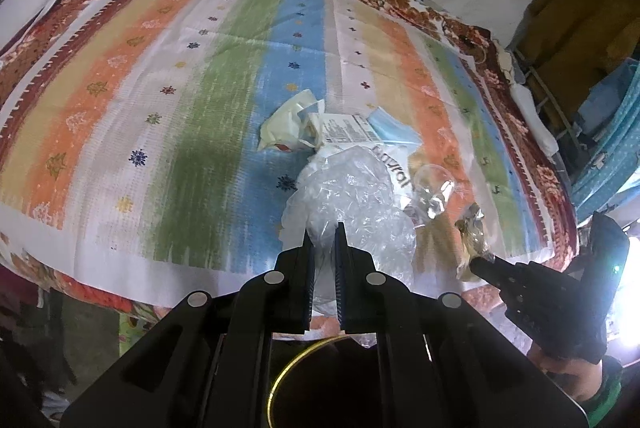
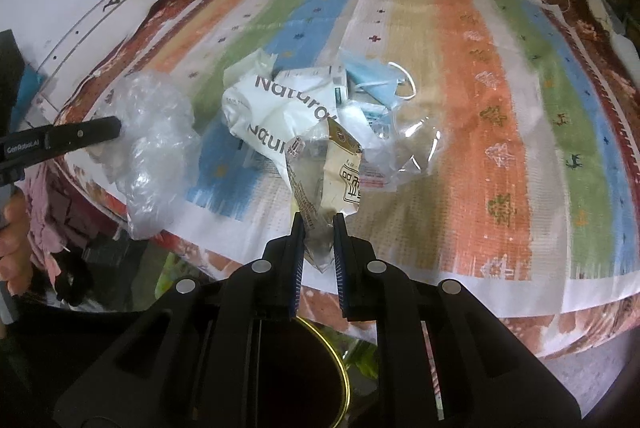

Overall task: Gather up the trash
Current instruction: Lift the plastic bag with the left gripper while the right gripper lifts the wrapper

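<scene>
Bin (image 2: 340, 368) w/ gold rim sits nearest, below both grippers at bed edge. Left gripper (image 1: 324, 228) fingers nearly closed, pinching clear plastic bag (image 1: 352, 204). Right gripper (image 2: 319, 220) fingers nearly closed on tan snack wrapper (image 2: 320, 180). Beyond, on striped bedspread (image 1: 140, 76): white paper bag (image 2: 280, 112), blue face mask (image 2: 376, 80).

black tool (image 2: 318, 224) arms, silver round rivets.

Both wrist views look close along their tongs, sharing the striped bedspread (image 1: 224, 76).
</scene>
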